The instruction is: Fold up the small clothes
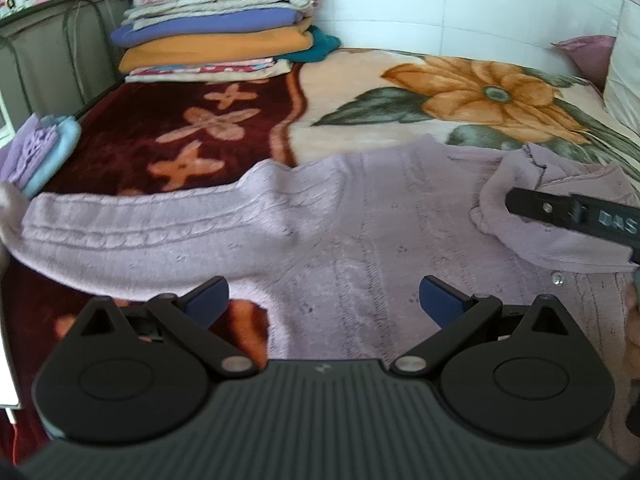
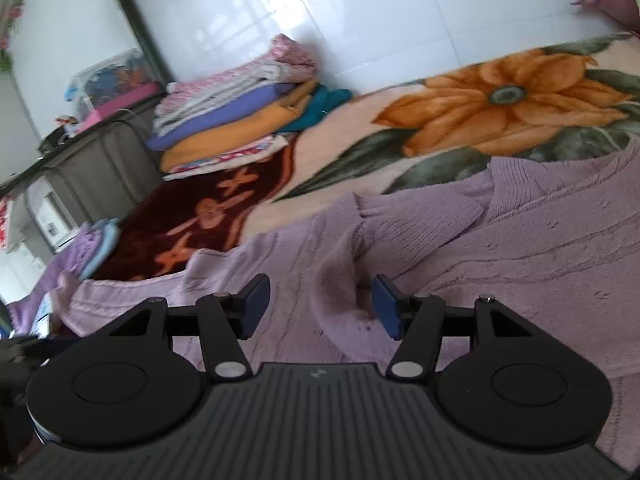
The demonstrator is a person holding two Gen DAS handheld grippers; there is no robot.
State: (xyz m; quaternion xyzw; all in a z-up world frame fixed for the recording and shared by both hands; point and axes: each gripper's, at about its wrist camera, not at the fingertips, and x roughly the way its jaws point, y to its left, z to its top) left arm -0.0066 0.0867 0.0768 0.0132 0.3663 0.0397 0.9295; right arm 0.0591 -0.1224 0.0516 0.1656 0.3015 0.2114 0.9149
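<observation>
White glossy wall tiles (image 2: 360,20) were noted behind a bed covered by a plush blanket (image 1: 360,92), cream with a large orange flower on the right and dark maroon with pale flower shapes on the left. At the far left corner of the bed, a stack of folded blankets (image 1: 224,28) was recorded, in pink-patterned, grey, purple, orange and teal layers. A small folded pile of lilac and light-blue cloth (image 1: 40,152) was seen at the left edge of the bed, near the camera. A clear storage box (image 2: 116,80) with a pink base was observed on dark furniture beyond the left side of the bed.

A lilac cable-knit sweater (image 1: 360,232) was found spread on the blanket in the near part of the bed, with one sleeve (image 1: 120,228) stretched out to the left. Its right-hand part was seen folded over onto the body, giving a raised fold of knit (image 1: 560,220).

The left gripper (image 1: 324,300) was recorded above the near edge of the sweater, its jaws wide apart and nothing between the blue pads. The right gripper (image 2: 322,306) was seen over the sweater's folded part; its jaws stood apart, with a ridge of knit lying between but not pressed by the pads. One of its black fingers (image 1: 568,212) appeared in the left wrist view at the right edge, lying over the fold. Both views were slightly blurred.
</observation>
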